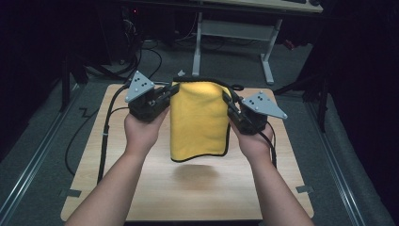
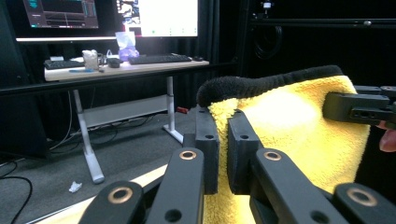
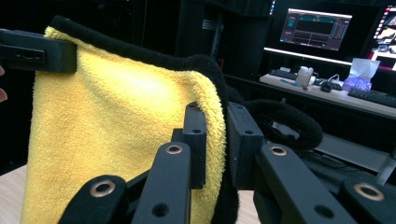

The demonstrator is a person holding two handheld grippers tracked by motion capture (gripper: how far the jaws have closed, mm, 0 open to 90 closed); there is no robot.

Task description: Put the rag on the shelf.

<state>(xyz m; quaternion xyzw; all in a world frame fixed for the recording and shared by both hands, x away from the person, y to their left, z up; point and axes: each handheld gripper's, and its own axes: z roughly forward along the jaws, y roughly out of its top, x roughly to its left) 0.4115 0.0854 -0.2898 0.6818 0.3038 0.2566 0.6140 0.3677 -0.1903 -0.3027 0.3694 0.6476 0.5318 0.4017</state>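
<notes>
A dark room with grey carpet surrounds a light wood-grain table [image 1: 155, 188], and farther back stands a white-legged desk [image 2: 116, 70] carrying keyboards and lit monitors. Above the table a yellow towel [image 1: 200, 122] hangs in the air, clear of the surface, with its soft shadow on the wood beneath. The left tongs [image 1: 170, 92] are clamped on the towel's upper left corner and the right tongs [image 1: 228, 100] on the upper right; in each gripper view the black jaws stand close together with the plush edge pinched between them.

The towel is thick, fluffy microfibre, bright yellow on the side facing the person and black on the reverse, with a black piped hem and rounded lower corners. It looks doubled over, and the top edge arches slightly between the two grips instead of running taut.

The risk I see is a slip: each pair of jaws holds just a narrow bite near the edge, and the pile is soft and compressible, so a sharp tug or uneven pull could drag one corner free and let the cloth swing down from the other. Pulling the hands apart too far could also strain the hem, while bringing them together would let the layers sag and part.
</notes>
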